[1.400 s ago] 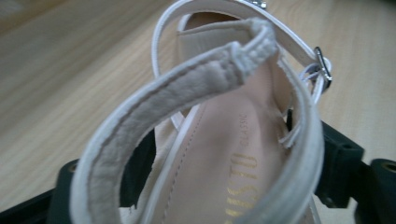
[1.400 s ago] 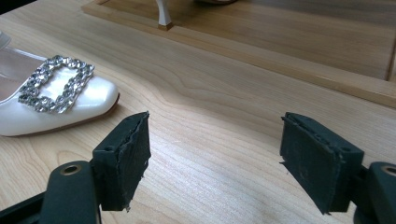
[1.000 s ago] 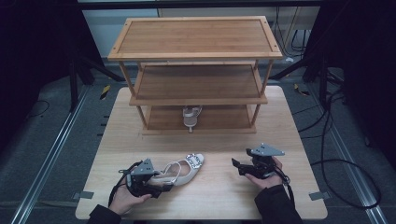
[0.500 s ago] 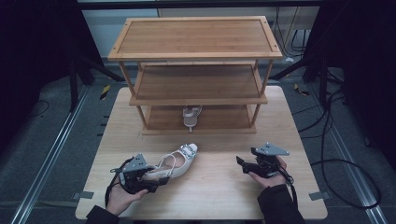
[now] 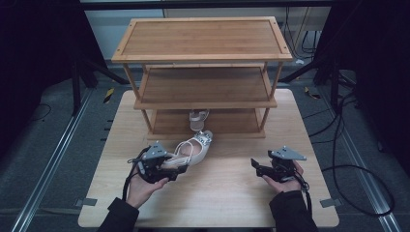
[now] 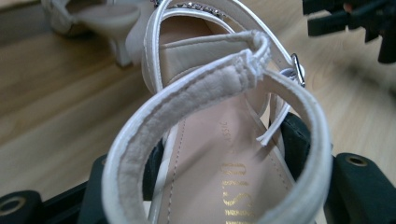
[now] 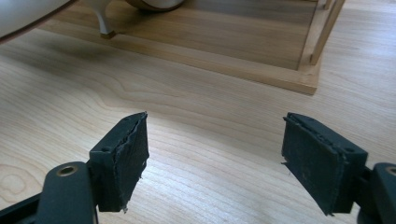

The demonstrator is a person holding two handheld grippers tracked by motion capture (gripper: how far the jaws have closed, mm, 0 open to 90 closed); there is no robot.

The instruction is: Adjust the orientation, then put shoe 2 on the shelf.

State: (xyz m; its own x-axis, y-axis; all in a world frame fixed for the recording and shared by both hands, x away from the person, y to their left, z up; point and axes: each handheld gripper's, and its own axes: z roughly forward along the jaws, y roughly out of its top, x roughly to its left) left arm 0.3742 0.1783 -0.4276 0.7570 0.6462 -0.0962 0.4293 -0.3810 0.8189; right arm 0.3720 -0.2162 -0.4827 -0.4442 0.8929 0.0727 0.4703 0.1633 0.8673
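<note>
Closest to the person, the left gripper (image 5: 180, 166) is clamped on the heel end of a white sandal (image 5: 193, 149). The sandal is lifted off the bench (image 5: 227, 193) and tilted, with its toe pointing away from this gripper toward the shoe rack (image 5: 203, 63). In the left gripper view the ankle strap (image 6: 219, 84) curls just above the jaws, and the insole runs forward from between them.

The right gripper (image 5: 255, 165) is well apart from the left one, on the other side of the bench, low over the wood. Its jaws stand apart, with nothing between them, and they have just been opening a little more. In the right gripper view only bare bench lies between the two black pads (image 7: 130, 158).

Beyond both grippers stands the wooden shoe rack with three shelves. On its bottom shelf, just past the toe of the held sandal, sits a second white sandal (image 5: 198, 119).
</note>
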